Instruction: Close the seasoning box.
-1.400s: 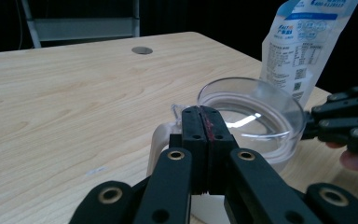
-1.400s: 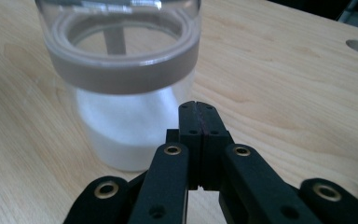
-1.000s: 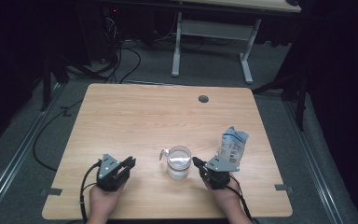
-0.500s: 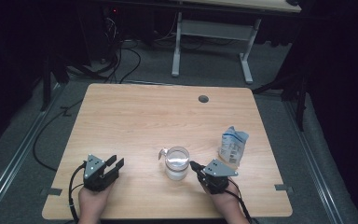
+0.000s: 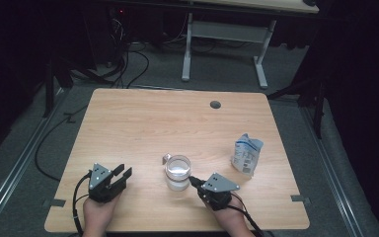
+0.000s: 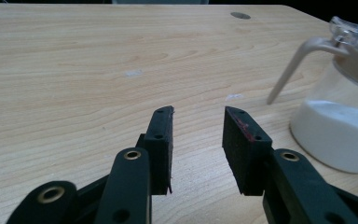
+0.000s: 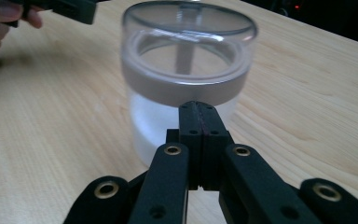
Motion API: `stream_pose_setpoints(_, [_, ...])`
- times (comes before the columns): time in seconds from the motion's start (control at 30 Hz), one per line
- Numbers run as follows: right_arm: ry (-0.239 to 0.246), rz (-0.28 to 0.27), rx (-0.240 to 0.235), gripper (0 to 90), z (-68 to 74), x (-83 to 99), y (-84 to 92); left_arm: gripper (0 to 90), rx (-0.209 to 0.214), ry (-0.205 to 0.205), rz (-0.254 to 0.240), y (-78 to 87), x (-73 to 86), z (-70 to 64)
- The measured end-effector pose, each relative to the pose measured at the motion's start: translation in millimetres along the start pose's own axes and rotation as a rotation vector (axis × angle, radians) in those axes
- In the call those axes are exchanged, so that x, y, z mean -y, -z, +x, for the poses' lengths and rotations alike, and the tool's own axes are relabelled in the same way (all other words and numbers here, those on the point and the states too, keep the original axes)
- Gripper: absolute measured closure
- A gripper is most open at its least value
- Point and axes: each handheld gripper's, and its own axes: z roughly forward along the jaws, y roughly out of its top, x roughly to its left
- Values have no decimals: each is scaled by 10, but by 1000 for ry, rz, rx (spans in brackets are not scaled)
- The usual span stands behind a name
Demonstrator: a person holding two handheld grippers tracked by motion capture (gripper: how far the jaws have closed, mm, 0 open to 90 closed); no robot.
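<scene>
While both tools rest low at the near edge of the table [image 5: 143, 118], the clear jar [image 5: 178, 172] stands upright between them, a little nearer the right one. It is a round glass jar with a transparent lid, and its lower part holds something white; in the left tool's view a pale, thin handle slants down from its lid area toward the tabletop. The jar sits on the wood near the front middle of the table.

The right tool [image 5: 192, 180] lies just beside the jar, its tip pointing at the jar's lower right side. In its own view the two black jaws are pressed together with nothing between them, and their joined tip stands right in front of the jar's wall; whether it touches the glass cannot be told. A hand holds this tool from below, with a cable trailing off toward the table's edge.

The left tool [image 5: 122, 172] sits well apart from the jar, on the left side of the table's front. Its jaws are spread, with bare wood showing in the gap between them, and they grip nothing. From its own view the jar appears at the far right edge, off the line of the jaws.

Farther right, near the table's right edge, a small blue and white carton [image 5: 246, 154] stands upright, apart from the jar and from the right tool. A dark round hole [image 5: 215, 104] marks the tabletop toward the far side.
</scene>
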Motion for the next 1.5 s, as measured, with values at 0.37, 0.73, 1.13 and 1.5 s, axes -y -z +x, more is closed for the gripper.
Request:
stream_pose_setpoints(0.37, [-43, -18, 71, 900, -198, -41, -102, 649, -4, 11, -1, 14, 2, 13])
stream_pose_setpoints(0.73, [-12, -40, 7, 900, 4, -84, -90, 669, -24, 26, -1, 45, 3, 84])
stream_pose_setpoints(1.13, [22, -48, -48, 886, 183, -128, -119, 670, -19, 31, 3, 43, 19, 94])
stream_pose_setpoints(1.5, [-99, 42, 135, 772, -522, 388, 220, 669, -21, 24, 7, 34, 17, 91])
